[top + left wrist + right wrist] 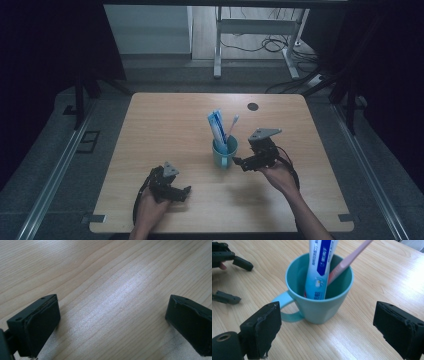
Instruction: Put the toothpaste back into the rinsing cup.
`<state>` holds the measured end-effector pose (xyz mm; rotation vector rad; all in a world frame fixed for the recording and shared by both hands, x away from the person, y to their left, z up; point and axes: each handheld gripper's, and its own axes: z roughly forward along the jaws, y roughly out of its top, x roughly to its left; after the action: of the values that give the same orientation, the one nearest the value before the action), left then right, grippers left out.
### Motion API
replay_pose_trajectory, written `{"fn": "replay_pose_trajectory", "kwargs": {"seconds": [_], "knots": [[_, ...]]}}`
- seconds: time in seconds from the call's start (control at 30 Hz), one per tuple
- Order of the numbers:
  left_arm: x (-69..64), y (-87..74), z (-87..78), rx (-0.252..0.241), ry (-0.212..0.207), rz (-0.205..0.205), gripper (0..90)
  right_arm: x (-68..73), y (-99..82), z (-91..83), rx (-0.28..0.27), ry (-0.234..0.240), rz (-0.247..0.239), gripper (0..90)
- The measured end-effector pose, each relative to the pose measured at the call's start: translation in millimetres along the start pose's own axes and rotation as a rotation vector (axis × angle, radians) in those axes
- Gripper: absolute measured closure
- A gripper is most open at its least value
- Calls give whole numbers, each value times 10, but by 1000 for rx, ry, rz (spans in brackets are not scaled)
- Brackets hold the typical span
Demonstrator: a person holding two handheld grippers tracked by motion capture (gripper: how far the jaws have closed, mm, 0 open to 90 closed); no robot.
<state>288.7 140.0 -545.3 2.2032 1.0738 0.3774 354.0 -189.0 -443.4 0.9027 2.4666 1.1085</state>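
Note:
A teal mug point(224, 152) stands upright near the middle of the wooden table point(165, 125). Inside it lean a blue and white toothpaste tube point(216, 125) and a pink toothbrush point(233, 122). My right gripper point(241, 163) sits just right of the mug, open, with its jaws pointing at it. In the right gripper view the mug point(319, 302) stands a little beyond the spread jaws of the right gripper point(329, 330), its handle point(284, 307) turned left, holding the tube point(319, 270) and the brush point(349, 260). My left gripper point(182, 194) rests low at the front left, open over bare wood point(112, 322).
A dark round grommet point(253, 106) lies in the tabletop at the back right. Past the far edge stand white desk legs point(218, 45) with loose cables point(270, 45) on the floor. The left gripper point(234, 281) shows open beyond the mug's handle.

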Motion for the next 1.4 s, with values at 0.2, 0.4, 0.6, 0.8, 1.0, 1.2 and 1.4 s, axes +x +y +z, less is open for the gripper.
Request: {"fn": "replay_pose_trajectory", "kwargs": {"seconds": [0.2, 0.4, 0.6, 0.8, 1.0, 1.2, 1.4], "knots": [[0, 0, 0, 0, -1, 0, 0, -46, -100, -30, 5, -13, 8, 79], [-2, 0, 0, -1, -1, -3, 0, -80, -187, -61, 15, -27, 13, 79], [0, 0, 1, -1, -1, -1, 0, -87, -282, -89, 14, -39, 0, 78], [2, 0, -1, 1, -1, 2, 0, -88, -394, -101, 10, -40, -5, 66], [-2, -1, 0, 0, -1, -3, 0, -80, -515, -114, 20, -44, -8, 66], [-6, -2, 1, -1, -1, -8, 0, -80, -659, -150, 30, -53, 1, 66], [-4, -2, -1, 0, -2, -4, 0, -74, -774, -196, 32, -65, 9, 66]]}}
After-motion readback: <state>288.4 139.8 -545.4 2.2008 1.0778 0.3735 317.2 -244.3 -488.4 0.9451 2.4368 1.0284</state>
